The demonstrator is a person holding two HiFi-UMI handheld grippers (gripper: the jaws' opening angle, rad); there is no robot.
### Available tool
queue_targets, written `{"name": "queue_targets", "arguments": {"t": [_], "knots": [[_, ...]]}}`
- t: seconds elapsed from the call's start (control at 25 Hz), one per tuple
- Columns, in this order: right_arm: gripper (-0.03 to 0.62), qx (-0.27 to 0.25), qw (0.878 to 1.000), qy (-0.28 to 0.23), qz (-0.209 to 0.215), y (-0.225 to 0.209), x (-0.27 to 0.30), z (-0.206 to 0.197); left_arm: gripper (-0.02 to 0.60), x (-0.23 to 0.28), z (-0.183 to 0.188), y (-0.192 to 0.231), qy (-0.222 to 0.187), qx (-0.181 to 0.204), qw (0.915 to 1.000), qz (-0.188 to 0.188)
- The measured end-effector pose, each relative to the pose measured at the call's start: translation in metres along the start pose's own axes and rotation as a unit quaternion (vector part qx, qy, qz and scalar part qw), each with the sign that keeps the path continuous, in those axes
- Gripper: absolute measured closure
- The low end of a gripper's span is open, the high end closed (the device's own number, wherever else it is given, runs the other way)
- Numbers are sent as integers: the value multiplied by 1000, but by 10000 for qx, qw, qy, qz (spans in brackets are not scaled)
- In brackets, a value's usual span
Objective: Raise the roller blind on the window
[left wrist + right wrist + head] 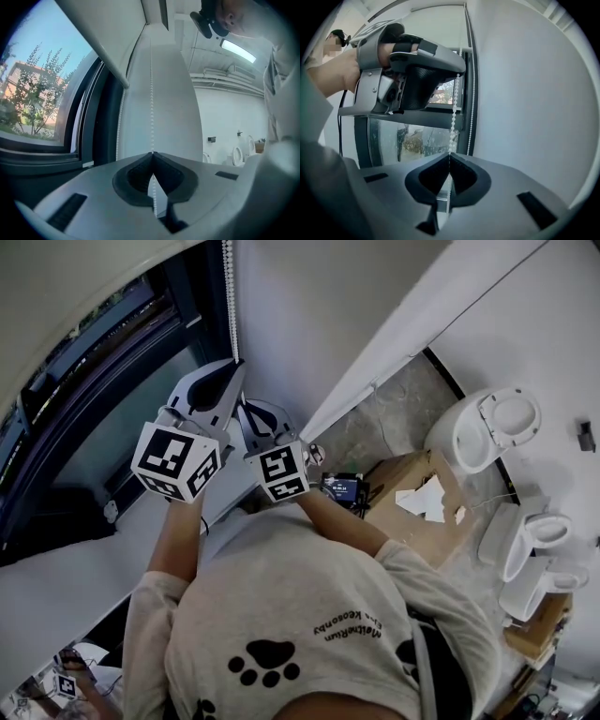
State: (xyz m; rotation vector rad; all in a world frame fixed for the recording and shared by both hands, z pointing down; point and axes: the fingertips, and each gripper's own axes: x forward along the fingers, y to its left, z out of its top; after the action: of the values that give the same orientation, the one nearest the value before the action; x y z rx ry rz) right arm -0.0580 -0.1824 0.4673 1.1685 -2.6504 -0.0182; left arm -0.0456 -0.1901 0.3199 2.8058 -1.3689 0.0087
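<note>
The left gripper (152, 153) is clamped on the bead chain (151, 89). The beads run straight up from its closed tips along the wall (173, 93) beside the window (33, 98). The right gripper (449, 155) is clenched on the same strand just below it, so both hold one run of the loop. The blind (103, 33) hangs at the top of the window, with bare glass showing beneath its bottom bar.

The chain is light, thin and limp, so it carries pull only. Its small hard beads are likely to slide through the pads unless the jaws close between two beads. A second strand (472, 93) hangs just beside the held one, nearer the frame. It is probably the return run, though the view does not settle that. Pulls should go straight down, in line with the strand, one gripper under the other.
</note>
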Motion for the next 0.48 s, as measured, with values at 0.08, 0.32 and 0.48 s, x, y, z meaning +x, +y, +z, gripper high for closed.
{"name": "queue_targets", "arguments": {"t": [0.08, 0.32, 0.48], "knots": [[585, -52, 10000, 66, 33, 1, 0, -10, 574, -1, -10, 0, 26, -119, 9999, 46], [585, -166, 9995, 224, 126, 0, -1, -28, 574, -4, -26, -4, -77, -336, 9992, 195], [585, -188, 9990, 328, 244, 1, -1, -38, 574, -3, -37, -6, -14, -364, 9990, 263]]}}
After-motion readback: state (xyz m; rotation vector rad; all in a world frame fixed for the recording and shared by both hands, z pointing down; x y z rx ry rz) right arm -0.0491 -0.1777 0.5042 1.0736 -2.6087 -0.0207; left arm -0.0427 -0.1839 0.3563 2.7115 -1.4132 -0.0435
